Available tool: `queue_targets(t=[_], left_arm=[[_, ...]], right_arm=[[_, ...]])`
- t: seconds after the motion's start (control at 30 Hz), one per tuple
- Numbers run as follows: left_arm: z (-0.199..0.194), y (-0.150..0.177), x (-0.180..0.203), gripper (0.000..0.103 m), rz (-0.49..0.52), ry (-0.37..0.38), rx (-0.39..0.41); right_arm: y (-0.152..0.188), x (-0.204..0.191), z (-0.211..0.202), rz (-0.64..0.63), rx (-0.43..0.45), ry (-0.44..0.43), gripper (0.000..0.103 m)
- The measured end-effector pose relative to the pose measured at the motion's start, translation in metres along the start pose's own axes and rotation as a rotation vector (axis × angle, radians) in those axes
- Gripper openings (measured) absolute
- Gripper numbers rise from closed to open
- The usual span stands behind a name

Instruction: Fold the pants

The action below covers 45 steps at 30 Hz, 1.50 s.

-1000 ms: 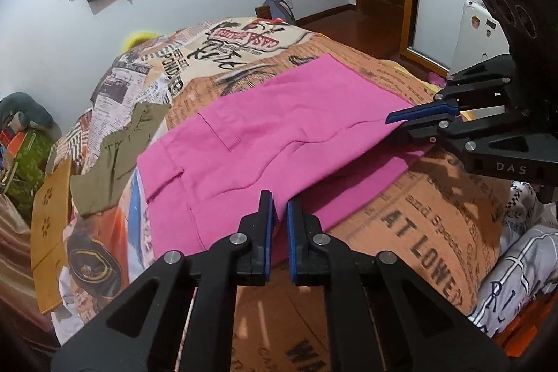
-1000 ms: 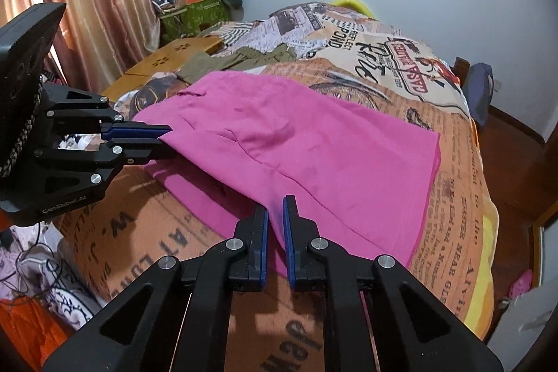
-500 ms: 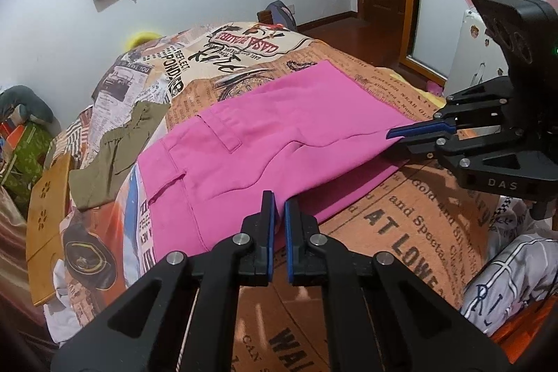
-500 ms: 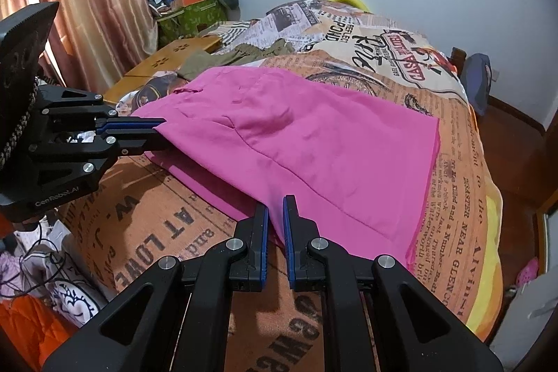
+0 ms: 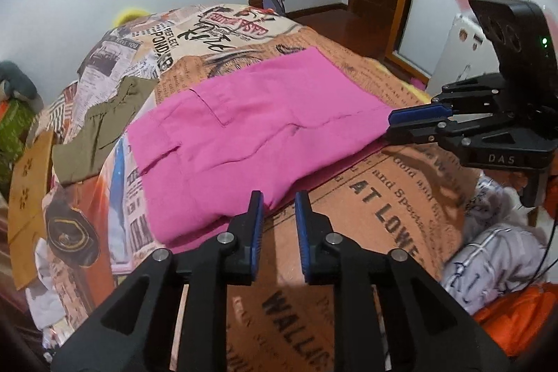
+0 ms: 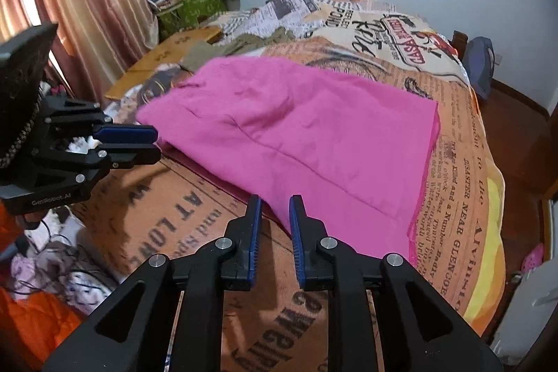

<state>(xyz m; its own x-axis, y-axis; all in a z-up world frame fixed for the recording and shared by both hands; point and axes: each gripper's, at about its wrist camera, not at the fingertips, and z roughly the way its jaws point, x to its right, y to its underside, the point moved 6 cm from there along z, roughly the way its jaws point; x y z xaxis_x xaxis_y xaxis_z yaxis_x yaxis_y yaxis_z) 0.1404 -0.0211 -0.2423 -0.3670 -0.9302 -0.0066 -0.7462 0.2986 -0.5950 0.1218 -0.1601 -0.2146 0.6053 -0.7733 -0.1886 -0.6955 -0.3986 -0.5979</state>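
The pink pants [image 5: 244, 124] lie folded over in two layers on the newspaper-print bedspread [image 5: 383, 197]; they also show in the right wrist view [image 6: 307, 131]. My left gripper [image 5: 278, 201] is open and empty, just off the near folded edge at the waist end. My right gripper [image 6: 273, 203] is open and empty, just off the near edge at the leg end. Each gripper shows in the other's view: the right one [image 5: 392, 124] at the pants' right corner, the left one [image 6: 153, 143] at the left corner, both with jaws slightly apart.
An olive green garment [image 5: 94, 128] lies on the bed left of the pants. A brown cardboard piece [image 5: 24, 176] sits at the bed's left side. Clothes and an orange item [image 5: 505, 267] pile up near the bed's front edge. A curtain [image 6: 69, 6] hangs left.
Both grippers have opened and let go of the pants' near edge, then drawn back slightly. The pants' top layer now rests flat on the lower layer.
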Motion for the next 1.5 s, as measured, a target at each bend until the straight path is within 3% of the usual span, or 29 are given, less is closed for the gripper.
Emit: queue_targets(t=[0.13, 0.23, 0.4, 0.47, 0.57, 0.9, 1.03, 1.2, 1.37, 1.5], left_arm=[[-0.019, -0.015, -0.021, 0.022, -0.092, 0.030, 0.056], [-0.015, -0.023, -0.038, 0.030, -0.151, -0.001, 0.068], [0.024, -0.008, -0.058, 0.030, -0.238, 0.007, -0.030], [0.035, 0.006, -0.063, 0.030, -0.243, -0.018, -0.060], [0.031, 0.016, -0.067, 0.034, -0.255, -0.005, -0.041], [0.027, 0.023, -0.073, 0.040, -0.260, -0.018, -0.027], [0.029, 0.025, -0.071, 0.040, -0.266, -0.031, -0.012], [0.022, 0.018, -0.074, 0.040, -0.277, -0.026, -0.028], [0.002, -0.006, -0.090, 0.044, -0.268, -0.046, 0.016], [0.003, -0.028, -0.121, 0.046, -0.279, -0.107, 0.034]], right_arm=[[-0.018, -0.005, -0.007, 0.023, 0.064, -0.022, 0.020], [-0.026, -0.007, 0.007, 0.066, 0.078, -0.041, 0.027], [-0.012, -0.002, 0.044, 0.106, -0.005, -0.038, 0.027], [-0.001, 0.003, 0.048, 0.109, -0.018, -0.032, 0.027], [0.006, 0.014, 0.039, 0.130, -0.013, -0.018, 0.027], [0.054, 0.083, 0.019, 0.307, -0.053, 0.117, 0.027], [0.065, 0.093, 0.012, 0.358, -0.053, 0.118, 0.030], [0.058, 0.092, 0.004, 0.318, -0.063, 0.151, 0.032], [0.034, 0.099, -0.006, 0.298, -0.005, 0.160, 0.033], [0.011, 0.111, -0.005, 0.294, 0.037, 0.173, 0.033]])
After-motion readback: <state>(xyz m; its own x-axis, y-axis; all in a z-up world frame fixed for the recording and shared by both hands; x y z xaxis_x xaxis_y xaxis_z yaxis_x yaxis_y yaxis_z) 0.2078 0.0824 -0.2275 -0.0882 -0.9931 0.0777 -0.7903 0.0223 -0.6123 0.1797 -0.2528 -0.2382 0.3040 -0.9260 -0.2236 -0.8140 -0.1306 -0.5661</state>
